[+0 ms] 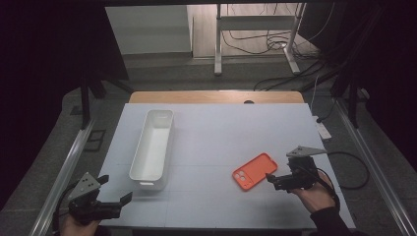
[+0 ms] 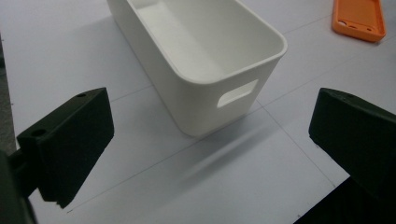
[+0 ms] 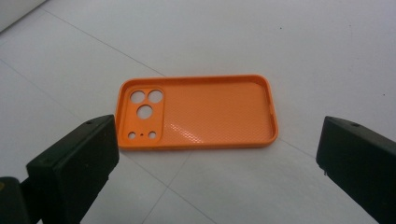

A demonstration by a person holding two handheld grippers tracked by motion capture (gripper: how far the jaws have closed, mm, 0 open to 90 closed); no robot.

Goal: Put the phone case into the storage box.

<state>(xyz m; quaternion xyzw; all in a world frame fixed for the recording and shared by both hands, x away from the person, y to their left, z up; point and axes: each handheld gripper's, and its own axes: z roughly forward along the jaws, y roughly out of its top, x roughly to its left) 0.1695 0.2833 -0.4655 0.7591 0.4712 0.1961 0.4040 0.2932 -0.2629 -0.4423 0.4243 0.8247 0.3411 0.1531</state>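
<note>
An orange phone case lies inside-up on the white table top, right of centre. My right gripper is just to its right, low over the table and open. In the right gripper view the case lies flat ahead of the right gripper, whose jaws stand wide apart with nothing between them. A long, empty white bin stands left of centre. Near the table's front left corner, my left gripper is open and points at the bin's near end. In the left gripper view the left gripper faces the bin and its handle slot.
The white table top has a wooden strip along its far edge. Metal rails run along both sides of the table. Beyond it stand a desk frame and cables on the floor. The orange case appears at the top right of the left gripper view.
</note>
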